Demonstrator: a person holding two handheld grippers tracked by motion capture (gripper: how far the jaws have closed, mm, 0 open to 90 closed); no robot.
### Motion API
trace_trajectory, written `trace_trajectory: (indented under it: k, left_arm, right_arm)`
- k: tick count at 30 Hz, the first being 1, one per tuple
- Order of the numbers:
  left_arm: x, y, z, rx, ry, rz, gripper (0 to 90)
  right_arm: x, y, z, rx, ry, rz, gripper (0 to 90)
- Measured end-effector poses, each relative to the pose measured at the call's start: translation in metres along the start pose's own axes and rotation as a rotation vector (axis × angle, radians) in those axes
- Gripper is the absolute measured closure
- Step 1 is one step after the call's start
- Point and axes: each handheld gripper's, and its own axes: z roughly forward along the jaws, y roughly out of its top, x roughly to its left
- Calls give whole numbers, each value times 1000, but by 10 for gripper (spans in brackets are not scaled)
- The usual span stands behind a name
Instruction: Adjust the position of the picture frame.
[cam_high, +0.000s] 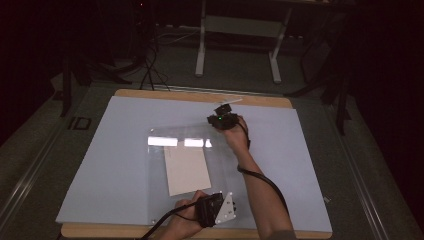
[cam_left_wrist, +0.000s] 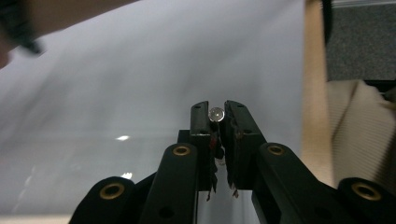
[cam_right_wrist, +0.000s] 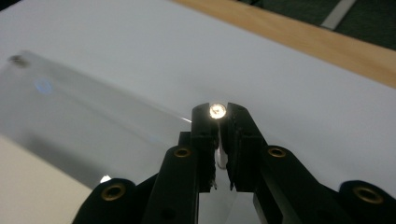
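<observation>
A clear plastic plate (cam_high: 162, 155) lies on the pale blue sheet (cam_high: 115, 160), with a white paper (cam_high: 186, 170) under it. My left gripper (cam_high: 230, 206) is at the plate's near right corner; in the left gripper view its jaws are shut on a small round silver stud (cam_left_wrist: 216, 113). At the plate's far right corner is my right gripper (cam_high: 221, 115). Its jaws hold a shiny round stud (cam_right_wrist: 217, 110) at the edge of the clear plate (cam_right_wrist: 93, 126). Both hands come in from the bottom.
The blue sheet covers a wooden tabletop (cam_high: 200, 95) whose edge shows at the back and front. Beyond the table stand a white frame's legs (cam_high: 200, 55) and loose cables (cam_high: 150, 70) on the dark floor. A cream sleeve (cam_left_wrist: 359, 126) is close to my left gripper.
</observation>
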Motion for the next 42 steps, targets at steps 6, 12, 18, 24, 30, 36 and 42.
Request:
trace_trajectory:
  k: [6, 12, 18, 24, 30, 36, 42]
  left_arm:
    - [10, -11, 4, -22, -51, -116, 820]
    - [7, -15, 0, 9, -104, -104, 680]
    - [15, -22, -10, -45, -178, -181, 604]
    - [29, -33, -24, -76, -155, -236, 602]
    - [42, -41, -39, -108, -135, -302, 585]
    - [53, -51, -49, -119, -81, -343, 570]
    - [74, -70, -57, -124, -32, -458, 560]
  right_arm:
    - [20, -9, 39, 81, -65, 20, 835]
    - [18, -8, 22, 94, -71, -62, 716]
    - [11, -19, -10, 68, -59, -92, 660]
    - [0, -37, -36, 57, -52, -96, 638]
    - [4, -58, -55, 66, -12, -117, 635]
    - [13, -77, -71, 63, 24, -141, 624]
    - [28, -102, -96, 53, 70, -190, 623]
